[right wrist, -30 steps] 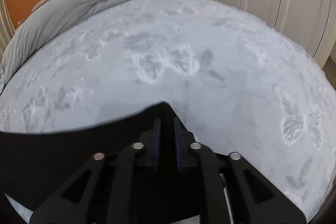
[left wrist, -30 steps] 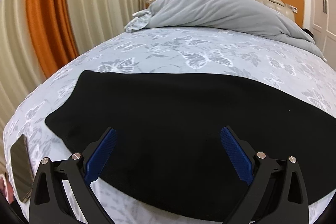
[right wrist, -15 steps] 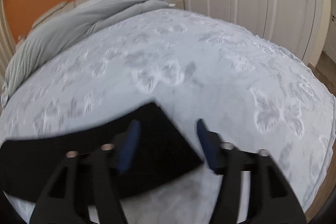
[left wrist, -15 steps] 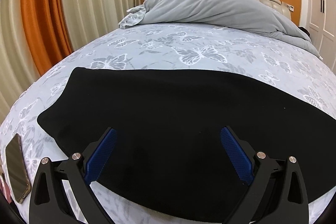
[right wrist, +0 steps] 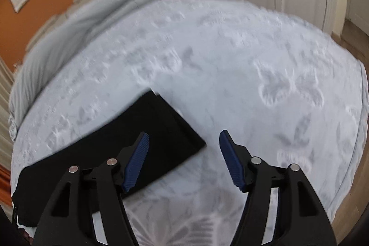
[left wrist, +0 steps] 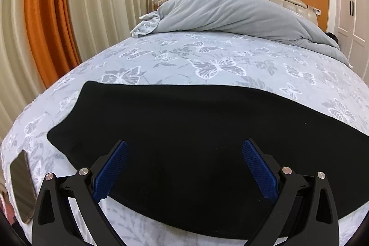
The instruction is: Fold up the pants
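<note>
From the left wrist view, the pants (left wrist: 207, 142) lie flat on the bed (left wrist: 230, 57) as one long black band, their length running side to side across the picture and off its right edge. The left gripper (left wrist: 184, 165) hangs over the wide end with its blue pads spread far apart and nothing between them; the cloth's near edge passes just under the fingers. A phone (left wrist: 22, 186) lies on the bed off to the left, and a grey duvet (left wrist: 230, 13) is heaped at the headboard.

The right wrist view, somewhat blurred, shows what the first cannot: the narrow far end of the pants (right wrist: 138, 142), a squared corner lying flat on the bed (right wrist: 253, 50). The right gripper (right wrist: 183, 159) has just been opening; its pads stand apart and empty, and the corner lies ahead and to the left of its gap, with only the left finger over black cloth.

I'd judge each gripper sits nearest its own end, so any fold along the length would bring this narrow end toward the wide one.
</note>
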The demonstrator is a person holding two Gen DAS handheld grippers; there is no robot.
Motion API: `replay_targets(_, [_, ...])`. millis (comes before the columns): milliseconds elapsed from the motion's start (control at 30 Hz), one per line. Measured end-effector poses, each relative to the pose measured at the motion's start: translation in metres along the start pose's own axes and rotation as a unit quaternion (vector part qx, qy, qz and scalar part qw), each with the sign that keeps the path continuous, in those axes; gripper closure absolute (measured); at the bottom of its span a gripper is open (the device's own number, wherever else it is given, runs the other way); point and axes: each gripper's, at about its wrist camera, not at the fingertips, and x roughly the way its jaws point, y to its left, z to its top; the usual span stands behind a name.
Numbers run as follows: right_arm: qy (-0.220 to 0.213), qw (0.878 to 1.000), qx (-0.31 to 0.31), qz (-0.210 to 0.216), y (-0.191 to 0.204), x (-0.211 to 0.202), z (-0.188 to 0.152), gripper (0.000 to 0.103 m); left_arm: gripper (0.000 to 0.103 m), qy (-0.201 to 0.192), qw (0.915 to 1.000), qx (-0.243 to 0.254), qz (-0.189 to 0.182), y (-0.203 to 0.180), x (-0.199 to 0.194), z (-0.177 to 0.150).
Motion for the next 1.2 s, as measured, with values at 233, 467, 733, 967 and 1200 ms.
replay_targets(233, [-0.046, 0.999, -0.010, 0.018, 0.025, -0.028, 0.004, 0.028, 0.005, -0.045, 0.9980, 0.039, 0.021, -0.018, -0.031, 0.010])
replay_targets(467, [-0.040, 0.998, -0.041, 0.026, 0.057, -0.034, -0.001, 0.027, 0.005, -0.033, 0.9978, 0.054, 0.021, -0.027, -0.041, 0.008])
replay_targets(733, [-0.068, 0.995, -0.063, -0.022, 0.060, -0.048, -0.003, 0.019, 0.005, -0.019, 0.9982, 0.055, 0.016, -0.034, -0.046, 0.006])
replay_targets(967, [-0.038, 0.999, -0.021, -0.007, 0.022, -0.043, 0.001, 0.019, 0.005, -0.012, 0.9982, 0.056, 0.018, -0.039, -0.047, 0.002])
replay_targets(1200, [0.035, 0.999, 0.012, 0.002, -0.022, -0.005, -0.003, 0.018, 0.005, 0.028, 0.9992, 0.023, -0.013, -0.033, -0.039, 0.000])
